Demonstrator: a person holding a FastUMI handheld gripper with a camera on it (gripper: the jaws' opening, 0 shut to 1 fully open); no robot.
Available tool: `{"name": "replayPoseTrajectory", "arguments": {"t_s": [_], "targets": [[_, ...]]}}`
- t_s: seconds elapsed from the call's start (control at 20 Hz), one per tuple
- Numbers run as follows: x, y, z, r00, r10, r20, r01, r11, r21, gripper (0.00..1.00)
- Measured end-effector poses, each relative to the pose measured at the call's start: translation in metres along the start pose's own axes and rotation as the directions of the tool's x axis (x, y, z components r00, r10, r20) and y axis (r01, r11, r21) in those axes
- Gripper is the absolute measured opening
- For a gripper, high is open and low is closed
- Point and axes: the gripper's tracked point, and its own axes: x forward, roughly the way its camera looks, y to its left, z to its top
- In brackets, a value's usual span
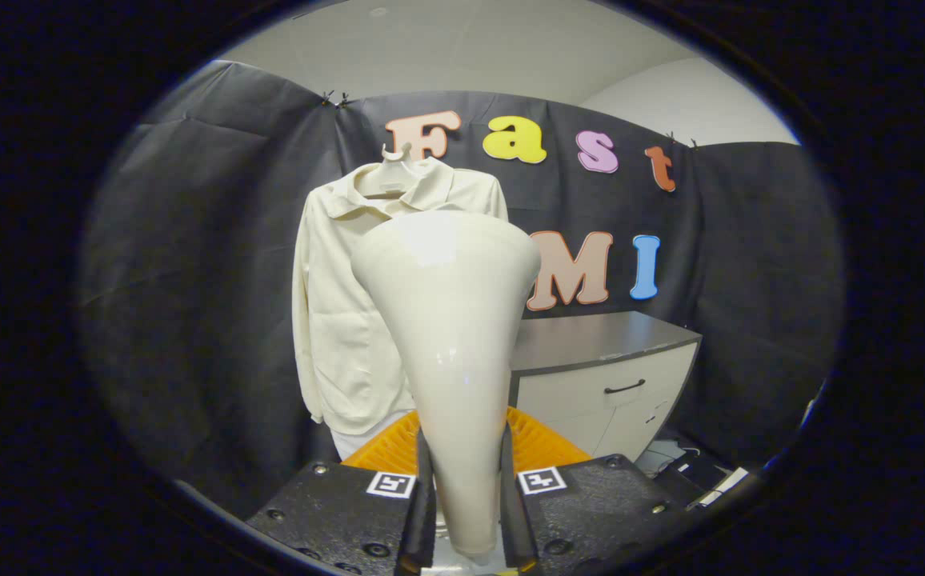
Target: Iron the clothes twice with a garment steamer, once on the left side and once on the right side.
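Observation:
A cream garment steamer [450, 336] stands upright between my fingers, its narrow handle clamped and its wide head flaring upward. My gripper [462, 512] is shut on that handle, both black fingers [418, 512] pressing its sides. Beyond the steamer hangs a cream jacket [342, 320] on a white hanger [394, 164] against the black cloth wall. The steamer head hides the jacket's middle and right side; its left sleeve and collar show. The steamer looks to be some way short of the cloth, though I cannot tell the exact gap.
A white cabinet [614, 384] with a dark grey top and a black handle stands to the right of the jacket. An orange ribbed thing [538, 444] sits low behind the fingers. Cables and papers [702, 480] lie on the floor at the lower right.

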Motion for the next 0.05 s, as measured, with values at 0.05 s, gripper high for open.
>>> {"name": "replayPoseTrajectory", "arguments": {"t_s": [0.05], "targets": [[-0.0010, -0.0027, 0.0019, 1.000, 0.001, 0.002, -0.001, 1.000, 0.004, 0.33]]}}
